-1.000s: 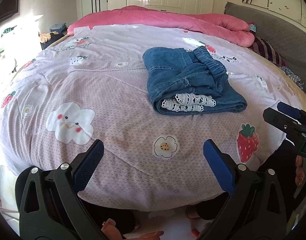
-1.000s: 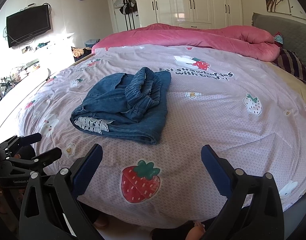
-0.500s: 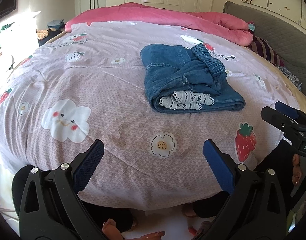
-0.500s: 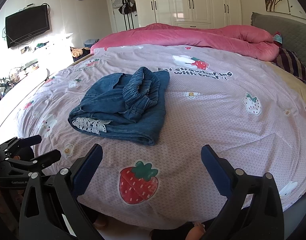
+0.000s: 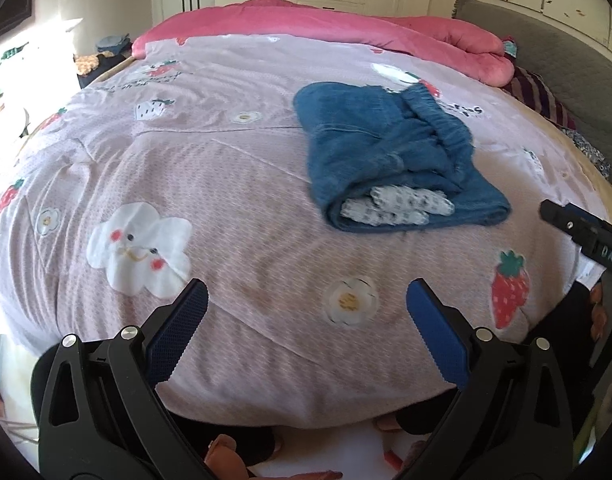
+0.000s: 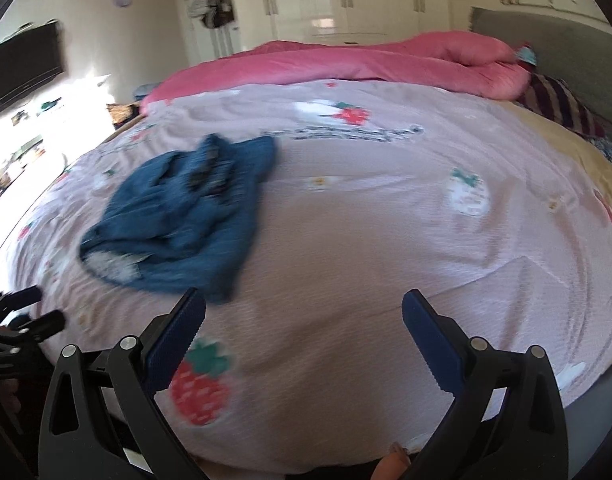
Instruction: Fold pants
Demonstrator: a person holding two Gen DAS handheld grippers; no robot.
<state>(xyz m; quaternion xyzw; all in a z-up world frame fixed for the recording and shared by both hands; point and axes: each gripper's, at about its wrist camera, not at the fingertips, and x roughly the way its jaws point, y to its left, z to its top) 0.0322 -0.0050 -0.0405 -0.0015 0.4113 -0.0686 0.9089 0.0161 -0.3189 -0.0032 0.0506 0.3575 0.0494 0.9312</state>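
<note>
From your left wrist camera, the left gripper [image 5: 302, 308] stands with its jaws wide apart and empty above the near edge of the pink printed bedspread [image 5: 210, 184]. The denim pants [image 5: 394, 156] lie folded in a compact bundle to the far right, white lace hem [image 5: 394, 206] tucked at the near end, elastic waistband on top. The fold looks finished, which would explain why you hold clear of it.

From your right wrist camera, blurred, the right gripper [image 6: 302, 312] is likewise spread and holds nothing. The pants [image 6: 182, 216] sit to the far left, apart from both fingers.
</note>
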